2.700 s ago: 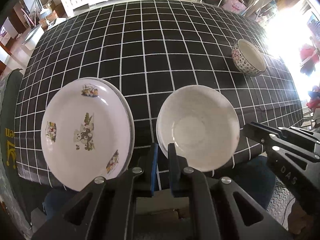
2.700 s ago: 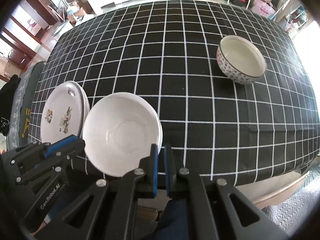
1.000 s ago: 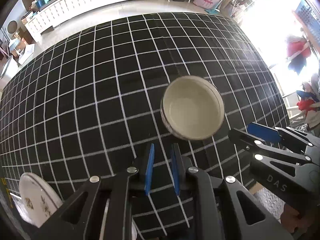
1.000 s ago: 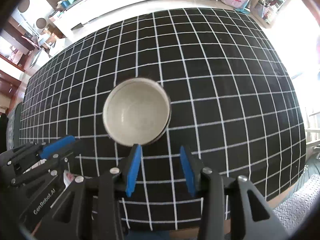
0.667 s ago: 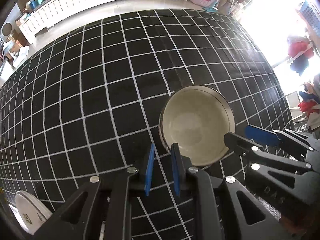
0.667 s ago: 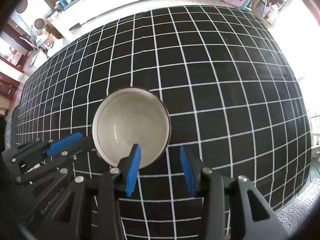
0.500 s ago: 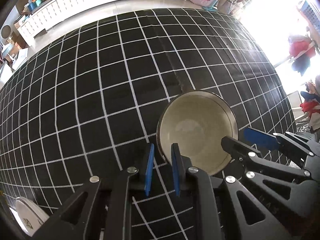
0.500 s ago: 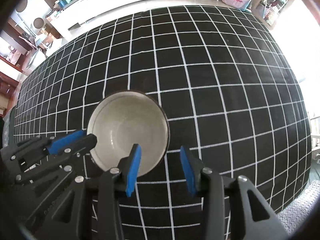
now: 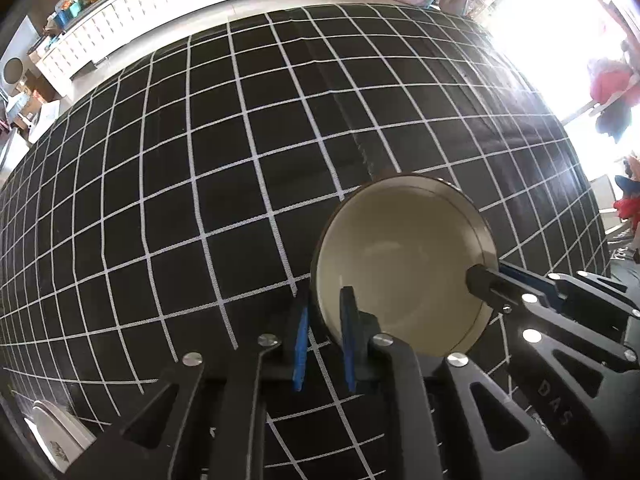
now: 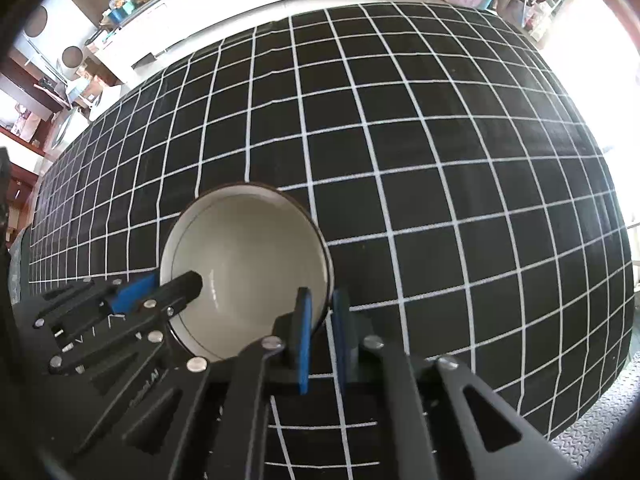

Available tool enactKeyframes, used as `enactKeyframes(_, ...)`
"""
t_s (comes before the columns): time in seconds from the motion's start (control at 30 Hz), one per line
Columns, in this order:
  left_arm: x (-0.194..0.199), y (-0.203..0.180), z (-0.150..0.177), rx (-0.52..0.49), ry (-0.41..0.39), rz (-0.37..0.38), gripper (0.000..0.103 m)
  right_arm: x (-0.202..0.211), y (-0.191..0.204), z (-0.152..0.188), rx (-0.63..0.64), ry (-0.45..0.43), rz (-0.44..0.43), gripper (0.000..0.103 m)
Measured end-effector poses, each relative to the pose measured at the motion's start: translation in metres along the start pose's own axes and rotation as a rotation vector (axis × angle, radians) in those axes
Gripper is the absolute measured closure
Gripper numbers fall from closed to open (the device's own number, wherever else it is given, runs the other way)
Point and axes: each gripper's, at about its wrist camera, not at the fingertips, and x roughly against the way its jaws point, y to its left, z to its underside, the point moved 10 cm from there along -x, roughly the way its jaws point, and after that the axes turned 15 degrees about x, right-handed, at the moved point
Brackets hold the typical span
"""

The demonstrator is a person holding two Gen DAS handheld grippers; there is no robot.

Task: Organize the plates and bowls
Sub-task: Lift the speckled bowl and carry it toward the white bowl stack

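Note:
A deep bowl [image 9: 404, 264] with a cream inside and a dark rim stands on the black grid tablecloth [image 9: 224, 168]. My left gripper [image 9: 323, 312] straddles its left rim, one blue pad inside and one outside. My right gripper [image 10: 319, 312] straddles the bowl's [image 10: 244, 256] right rim the same way, with narrow jaws closed on the wall. Each gripper shows in the other's view, the right one [image 9: 486, 282] and the left one [image 10: 188, 282]. A decorated white plate [image 9: 60, 436] peeks in at the lower left of the left wrist view.
The tablecloth [image 10: 440, 140] stretches far beyond the bowl. White cabinets [image 9: 132, 12] and floor clutter lie past the table's far edge. Bright window glare fills the right side.
Both grippers moved from the plates and white bowl to the deep bowl and closed in on it. The right jaws, wide open half a second ago, have narrowed onto the rim.

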Motion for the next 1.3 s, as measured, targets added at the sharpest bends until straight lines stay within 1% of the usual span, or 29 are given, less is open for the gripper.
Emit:
enactKeyframes(0.13,-0.003,0.001,0.006,-0.013,0.003,0.000,0.092,0.004,-0.001,0.006,-0.008,-0.009,0.005,0.091)
enactKeyframes(0.27,-0.005,0.003,0.013,0.011,0.026,0.022,0.092,0.006,0.003,0.009,-0.017,0.005,0.011,0.091)
enactKeyframes(0.37,-0.003,0.009,0.019,0.024,0.032,0.031,0.092,0.015,0.012,0.015,-0.020,0.007,0.002,0.091)
enactKeyframes(0.5,0.005,0.021,0.035,0.045,0.044,0.044,0.092,0.032,0.027,0.025,0.000,-0.013,0.003,0.091)
enactKeyframes(0.67,0.026,0.041,0.056,0.051,0.030,0.040,0.092,0.040,0.047,0.042,0.012,-0.008,0.016,0.091)
enactKeyframes(0.83,0.051,0.056,0.073,0.057,0.003,0.034,0.092,0.053,0.069,0.059,0.005,-0.012,0.000,0.092)
enactKeyframes(1.0,0.076,0.076,0.088,0.093,-0.024,0.056,0.091,0.071,0.096,0.059,0.027,-0.041,0.001,0.092)
enactKeyframes(1.13,0.099,0.100,0.101,0.111,-0.047,0.050,0.091,0.087,0.121,0.063,0.051,-0.061,0.006,0.092)
enactKeyframes(1.3,0.128,0.127,0.111,0.140,-0.087,0.062,0.091,0.106,0.150,0.065,0.087,-0.087,0.007,0.092)
